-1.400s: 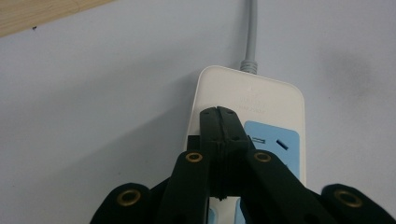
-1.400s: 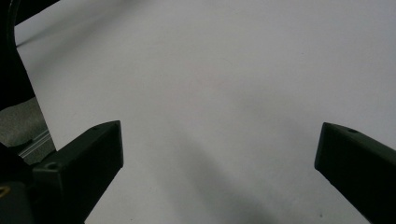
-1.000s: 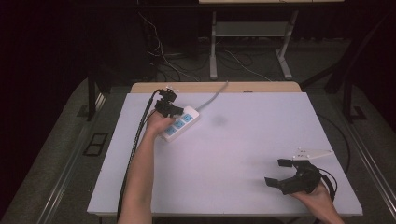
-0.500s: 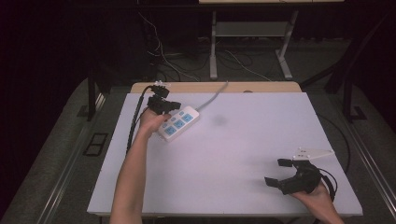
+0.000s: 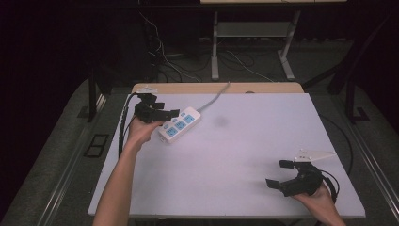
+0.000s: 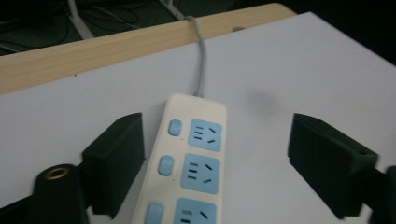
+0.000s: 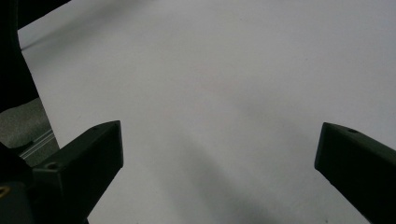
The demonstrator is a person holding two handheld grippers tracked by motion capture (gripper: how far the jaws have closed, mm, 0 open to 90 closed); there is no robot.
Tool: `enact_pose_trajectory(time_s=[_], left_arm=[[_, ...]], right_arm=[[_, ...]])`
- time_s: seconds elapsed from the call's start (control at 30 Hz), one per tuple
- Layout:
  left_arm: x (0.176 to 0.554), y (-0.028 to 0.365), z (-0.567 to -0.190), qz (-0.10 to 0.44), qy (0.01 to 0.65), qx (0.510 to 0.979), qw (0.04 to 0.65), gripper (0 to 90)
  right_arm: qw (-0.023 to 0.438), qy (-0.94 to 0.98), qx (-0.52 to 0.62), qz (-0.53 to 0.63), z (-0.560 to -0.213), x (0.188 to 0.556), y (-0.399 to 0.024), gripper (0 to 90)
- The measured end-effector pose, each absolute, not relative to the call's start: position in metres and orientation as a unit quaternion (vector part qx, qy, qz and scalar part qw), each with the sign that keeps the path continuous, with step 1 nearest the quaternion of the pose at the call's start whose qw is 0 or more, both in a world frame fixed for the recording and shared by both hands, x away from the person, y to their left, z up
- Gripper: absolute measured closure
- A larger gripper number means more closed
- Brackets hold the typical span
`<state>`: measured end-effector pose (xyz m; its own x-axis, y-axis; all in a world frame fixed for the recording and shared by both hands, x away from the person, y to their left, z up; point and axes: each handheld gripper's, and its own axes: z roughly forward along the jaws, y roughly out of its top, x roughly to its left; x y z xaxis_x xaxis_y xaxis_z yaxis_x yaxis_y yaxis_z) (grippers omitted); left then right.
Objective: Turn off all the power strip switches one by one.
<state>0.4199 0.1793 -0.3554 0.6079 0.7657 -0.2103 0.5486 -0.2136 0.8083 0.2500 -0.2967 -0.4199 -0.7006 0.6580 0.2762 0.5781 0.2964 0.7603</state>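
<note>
A white power strip [image 5: 178,125] with blue sockets and a grey cord [image 5: 214,98] lies at the far left of the white table [image 5: 235,155]. My left gripper [image 5: 167,109] hovers just left of it and a little above. In the left gripper view the strip [image 6: 187,163] lies on the table under the gap of the left gripper [image 6: 215,126]. Its jaws have just been opening and stand wide, and neither pad touches the strip. My right gripper [image 5: 277,173] rests open near the front right corner, with bare table under the right gripper [image 7: 219,135].
A wooden strip [image 5: 216,88] runs along the table's far edge, and the cord drops over it. Beyond it on the dark floor are cables [image 5: 235,59] and a metal stand [image 5: 249,28]. A faint dark smudge [image 5: 219,121] marks the table right of the power strip.
The left gripper has let go of the power strip, opened its jaws wide and drawn back to the left and upward. The right gripper has stayed put.
</note>
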Motion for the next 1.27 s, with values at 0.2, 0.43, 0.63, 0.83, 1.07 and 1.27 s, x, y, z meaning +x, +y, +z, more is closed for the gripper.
enact_pose_trajectory(time_s=[0.2, 0.43, 0.63, 0.83, 1.07, 1.27], left_arm=[[0.398, 0.183, -0.36, 0.108, 0.422, 0.777, 0.454, 0.0], [0.364, 0.179, -0.37, 0.123, 0.392, 0.791, 0.454, 0.0], [0.335, 0.179, -0.381, 0.125, 0.38, 0.788, 0.468, 0.0], [0.304, 0.185, -0.392, 0.123, 0.381, 0.776, 0.487, 0.0], [0.278, 0.188, -0.408, 0.104, 0.384, 0.774, 0.493, 0.0], [0.272, 0.184, -0.408, 0.101, 0.372, 0.776, 0.499, 0.0]], right_arm=[[0.044, 0.802, 0.386, 0.454, -0.419, 0.249, -0.297, 0.8], [0.047, 0.799, 0.388, 0.457, -0.419, 0.248, -0.298, 0.8], [0.047, 0.797, 0.391, 0.459, -0.419, 0.247, -0.299, 0.8], [0.047, 0.794, 0.392, 0.463, -0.419, 0.246, -0.3, 0.8], [0.049, 0.788, 0.396, 0.469, -0.418, 0.244, -0.302, 0.8], [0.049, 0.787, 0.397, 0.469, -0.418, 0.246, -0.301, 0.8]])
